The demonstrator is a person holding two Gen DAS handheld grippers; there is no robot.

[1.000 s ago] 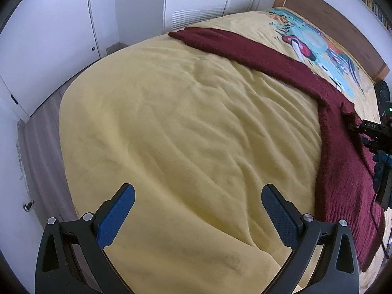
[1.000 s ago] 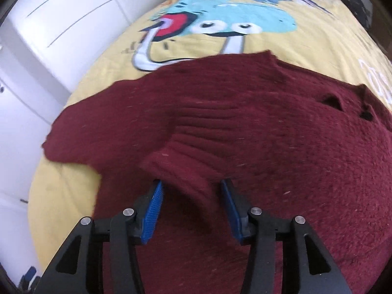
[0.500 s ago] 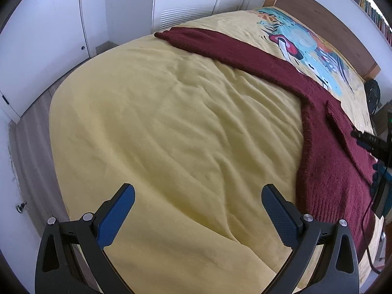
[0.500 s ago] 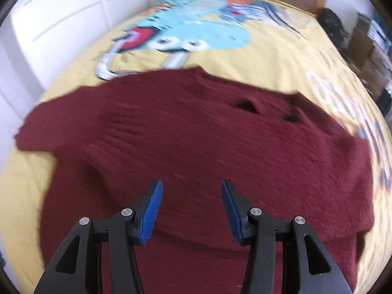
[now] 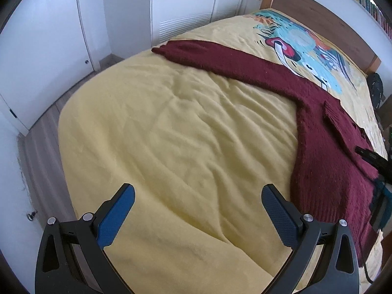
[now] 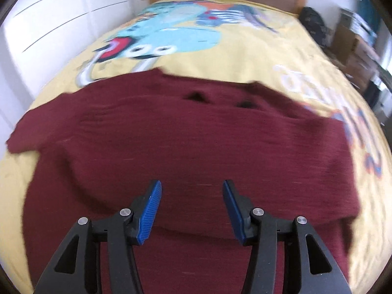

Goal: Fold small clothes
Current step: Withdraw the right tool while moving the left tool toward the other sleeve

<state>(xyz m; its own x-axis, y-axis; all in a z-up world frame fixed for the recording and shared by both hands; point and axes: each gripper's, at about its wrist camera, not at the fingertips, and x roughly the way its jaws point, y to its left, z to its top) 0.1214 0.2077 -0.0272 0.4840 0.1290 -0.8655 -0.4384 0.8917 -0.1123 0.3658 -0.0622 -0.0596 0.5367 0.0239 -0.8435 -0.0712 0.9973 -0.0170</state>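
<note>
With my right fingers (image 6: 191,210) parted and empty above the maroon sweater (image 6: 186,137) spread on the bed (image 5: 171,127), and my left fingers (image 5: 196,213) wide over bare cover beside it, I judge its outstretched sleeve (image 5: 220,60) risks dragging crooked.
</note>
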